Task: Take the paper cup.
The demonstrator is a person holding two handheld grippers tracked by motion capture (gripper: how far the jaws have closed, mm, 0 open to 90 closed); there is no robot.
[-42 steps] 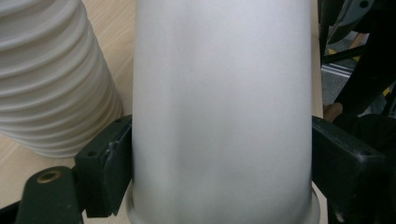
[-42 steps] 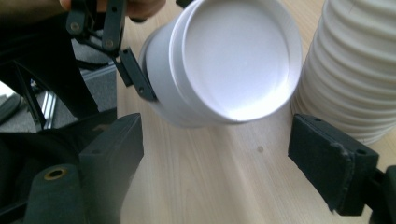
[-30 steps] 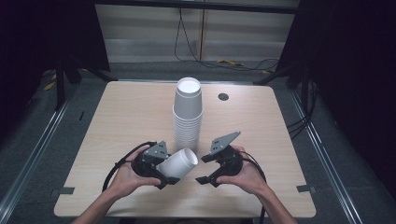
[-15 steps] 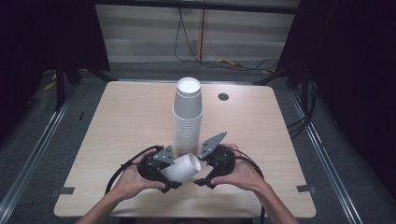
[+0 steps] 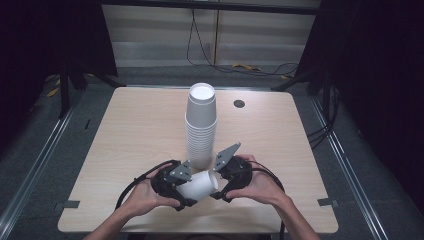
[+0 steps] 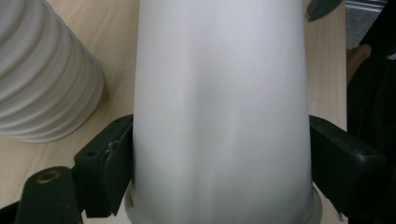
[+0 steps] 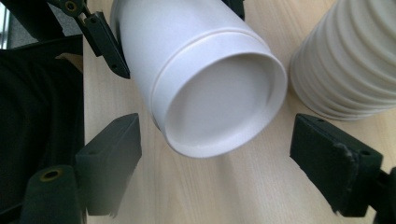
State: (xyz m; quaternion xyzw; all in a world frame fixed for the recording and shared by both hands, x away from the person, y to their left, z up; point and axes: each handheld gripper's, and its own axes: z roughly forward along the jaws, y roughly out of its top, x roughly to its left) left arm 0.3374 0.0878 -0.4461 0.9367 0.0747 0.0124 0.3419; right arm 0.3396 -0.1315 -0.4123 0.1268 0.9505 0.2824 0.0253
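High view: left tool (image 5: 192,192) grips a white cup (image 5: 199,186); right tool (image 5: 218,184) gapes beside its base.

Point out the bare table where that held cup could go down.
The table is bare between the cup stack and its left edge, and likewise right of the stack, past the small dark hole. It is crowded at the near middle: the left gripper holds the single cup at the stack's foot, with the right gripper alongside.

White cup (image 6: 222,112) clamped between jaws; cup stack (image 6: 44,70) beside, perhaps touching.
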